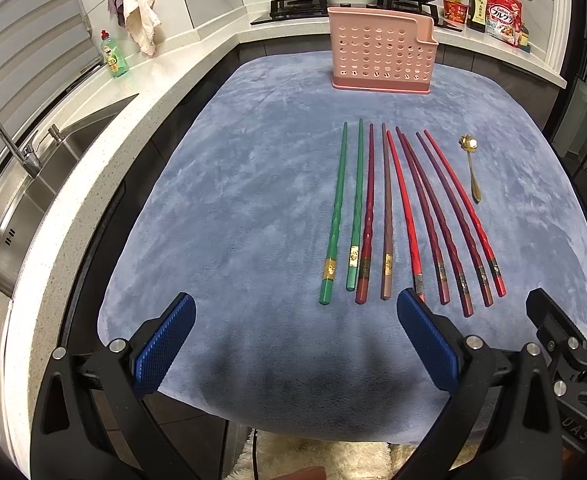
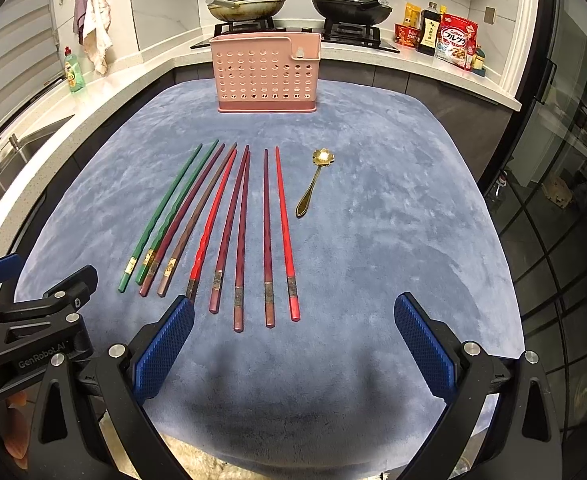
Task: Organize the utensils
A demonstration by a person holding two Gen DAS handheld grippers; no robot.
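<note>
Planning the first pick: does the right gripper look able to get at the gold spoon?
Probably yes. The right gripper is open and empty, and the spoon lies alone on the blue cloth, apart from the chopsticks, with nothing in between.

Before you: utensil holder [image 2: 267,76] at the cloth's [image 2: 373,240] far edge; chopsticks [image 2: 229,232] in a row nearer than the holder; spoon [image 2: 313,184] right of them.
</note>
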